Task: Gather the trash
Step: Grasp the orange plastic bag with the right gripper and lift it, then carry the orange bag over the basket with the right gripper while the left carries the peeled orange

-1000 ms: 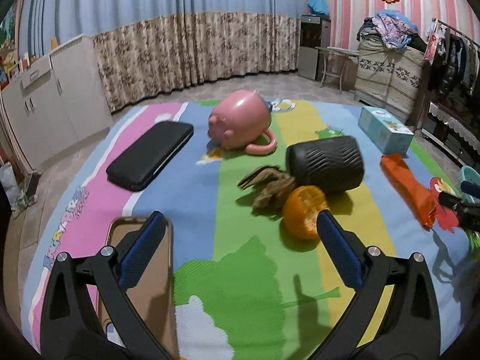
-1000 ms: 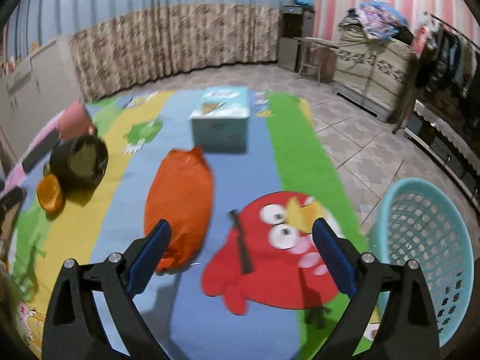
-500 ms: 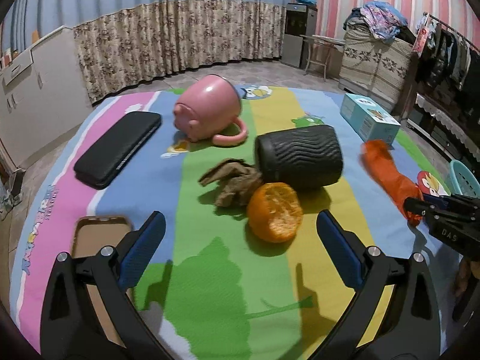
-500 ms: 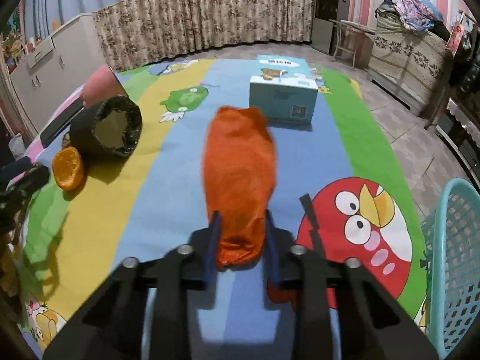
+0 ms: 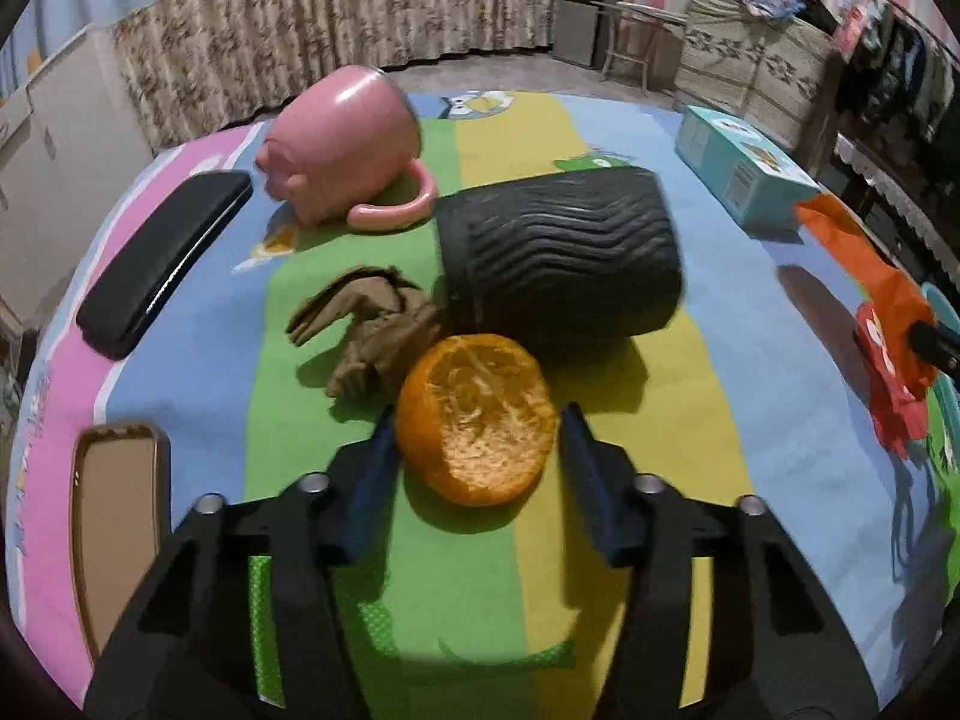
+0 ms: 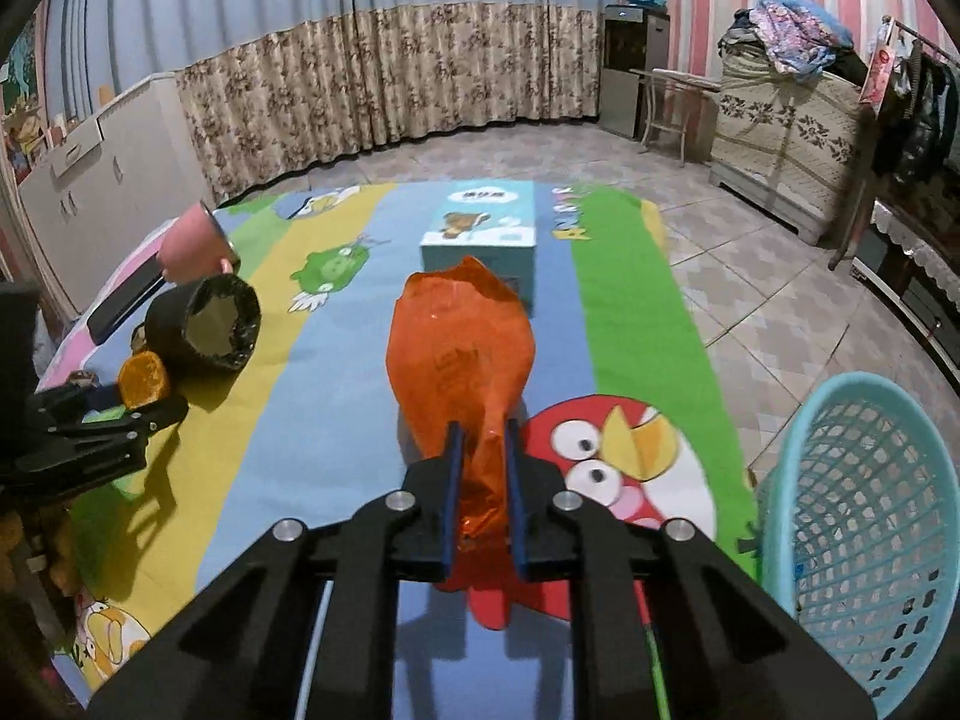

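Observation:
My right gripper (image 6: 480,444) is shut on the near end of an orange plastic bag (image 6: 459,342) and holds it lifted off the mat; the bag also shows in the left wrist view (image 5: 882,294). A teal mesh basket (image 6: 864,516) stands at the right. My left gripper (image 5: 477,426) is open, its fingers on either side of a half orange peel (image 5: 477,420) on the mat, the left finger touching it. A crumpled brown scrap (image 5: 366,324) lies just behind the peel.
A black ribbed cup (image 5: 558,258) lies on its side behind the peel, with a pink mug (image 5: 342,144) beyond. A black case (image 5: 162,252) and a brown phone case (image 5: 117,510) lie at the left. A blue tissue box (image 6: 480,240) stands behind the bag.
My right gripper closed on the orange bag and lifted it. My left gripper moved forward and narrowed around the orange peel.

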A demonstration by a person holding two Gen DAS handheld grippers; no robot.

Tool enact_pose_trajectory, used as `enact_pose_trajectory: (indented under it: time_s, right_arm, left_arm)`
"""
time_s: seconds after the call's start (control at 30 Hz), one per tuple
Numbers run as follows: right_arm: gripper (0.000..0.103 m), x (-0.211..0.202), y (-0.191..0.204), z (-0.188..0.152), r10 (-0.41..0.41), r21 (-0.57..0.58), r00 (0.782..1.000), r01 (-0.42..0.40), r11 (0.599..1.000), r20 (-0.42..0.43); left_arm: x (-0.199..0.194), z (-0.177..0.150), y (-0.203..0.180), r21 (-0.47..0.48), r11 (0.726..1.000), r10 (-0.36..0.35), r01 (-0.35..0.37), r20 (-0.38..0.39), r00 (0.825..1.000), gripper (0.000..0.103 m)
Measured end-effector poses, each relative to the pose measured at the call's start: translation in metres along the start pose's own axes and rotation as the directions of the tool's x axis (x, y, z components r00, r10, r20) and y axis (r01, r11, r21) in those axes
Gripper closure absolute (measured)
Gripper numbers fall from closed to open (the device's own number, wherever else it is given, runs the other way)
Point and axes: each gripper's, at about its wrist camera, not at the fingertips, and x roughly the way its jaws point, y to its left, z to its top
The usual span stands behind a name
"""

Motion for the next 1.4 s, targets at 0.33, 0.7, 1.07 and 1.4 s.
enact_pose_trajectory:
  time_s: [0.33, 0.7, 1.07, 1.4]
  right_arm:
    - [0.09, -0.016, -0.029, 0.004, -0.002, 0.043, 0.999, 0.0, 0.999, 0.053]
    - [0.09, -0.047, -0.084, 0.001, -0.047, 0.12, 0.992, 0.033, 0.992, 0.116]
    - [0.09, -0.102, -0.158, -0.016, -0.186, 0.204, 0.968, 0.151, 0.967, 0.166]
    - [0.09, -0.132, -0.227, -0.047, -0.291, 0.299, 0.946, 0.239, 0.924, 0.142]
  left_arm:
    - [-0.029, -0.005, -0.005, 0.013, 1.0, 0.023, -0.024, 0.059, 0.998, 0.065]
    - [-0.081, 0.02, -0.067, 0.067, 0.998, -0.014, -0.003, 0.251, 0.968, 0.065]
    - [-0.091, 0.041, -0.183, 0.186, 0.974, -0.182, 0.127, 0.32, 0.93, 0.065]
    - [-0.098, 0.029, -0.299, 0.331, 0.913, -0.344, 0.239, 0.305, 0.888, 0.065]
